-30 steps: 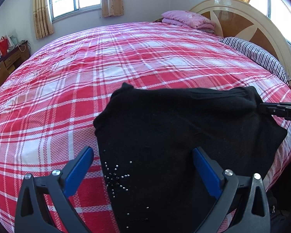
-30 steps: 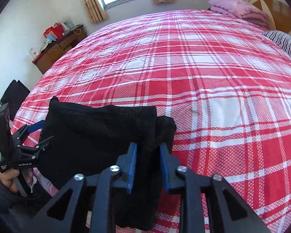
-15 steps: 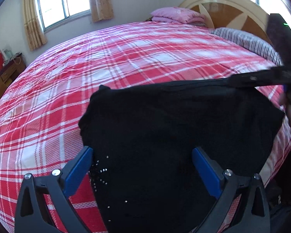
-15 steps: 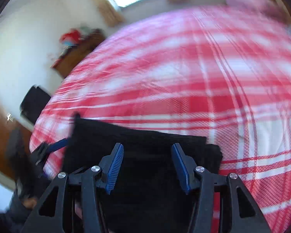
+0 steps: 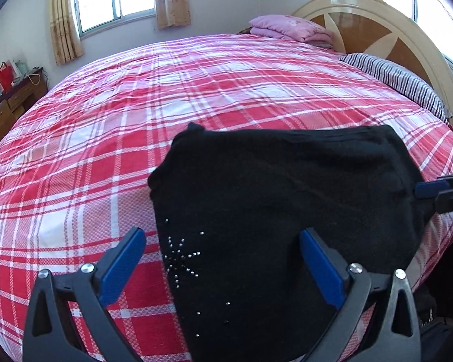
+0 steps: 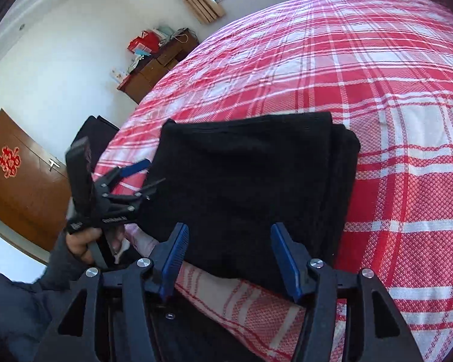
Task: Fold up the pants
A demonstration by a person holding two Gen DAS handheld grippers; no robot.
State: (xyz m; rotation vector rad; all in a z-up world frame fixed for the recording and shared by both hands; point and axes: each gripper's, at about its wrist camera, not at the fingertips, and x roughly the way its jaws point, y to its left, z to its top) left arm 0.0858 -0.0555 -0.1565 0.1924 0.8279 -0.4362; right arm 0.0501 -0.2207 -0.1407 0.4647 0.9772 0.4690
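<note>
Two grippers off folded pants (image 5: 287, 199)

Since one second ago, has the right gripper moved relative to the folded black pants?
Yes. The right gripper, jaws opening, has let go and backed toward the bed edge; the pants lie free.

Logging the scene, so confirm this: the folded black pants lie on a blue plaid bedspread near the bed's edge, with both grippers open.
Wrong in one respect: the bedspread is red and white plaid, not blue, as the left wrist view shows. The folded black pants do lie near the bed's edge, the left gripper is open, and the right gripper is opening wider.
</note>
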